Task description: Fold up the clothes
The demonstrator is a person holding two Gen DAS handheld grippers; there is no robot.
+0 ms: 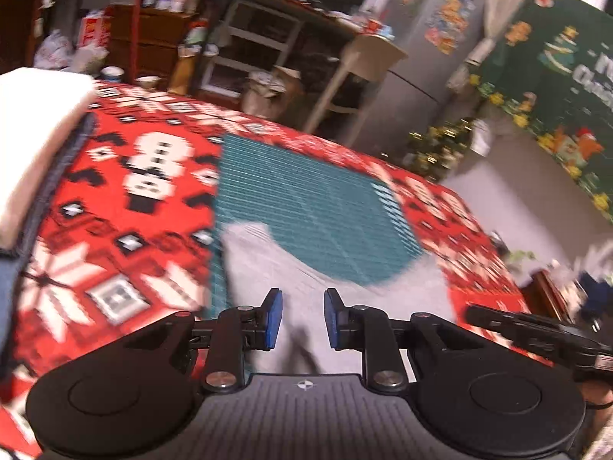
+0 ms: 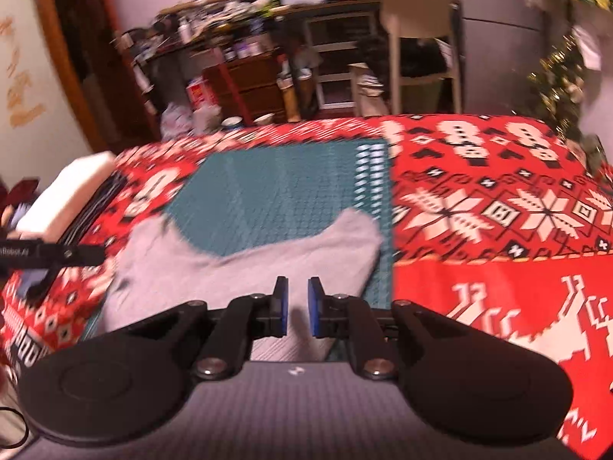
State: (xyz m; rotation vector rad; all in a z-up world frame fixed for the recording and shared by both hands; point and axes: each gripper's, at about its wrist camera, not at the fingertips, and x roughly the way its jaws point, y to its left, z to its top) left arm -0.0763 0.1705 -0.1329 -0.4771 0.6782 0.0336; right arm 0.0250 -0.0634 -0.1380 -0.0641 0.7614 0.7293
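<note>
Now both grippers — left gripper (image 1: 302,316), right gripper (image 2: 297,304) — hover with jaws slightly apart, empty, over the grey garment (image 2: 245,264) at the bench's (image 2: 479,291) six o'clock edge.

Grey garment (image 2: 245,264) on teal mat (image 2: 276,191), right tongs (image 2: 297,306) parted, empty

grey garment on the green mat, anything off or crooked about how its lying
Yes: the grey garment is not squared to the green mat. Its far edge dips in a curve with a raised corner at each end, and the left part spills off the mat onto the red patterned cloth. Both tongs are open, with nothing between them.
</note>
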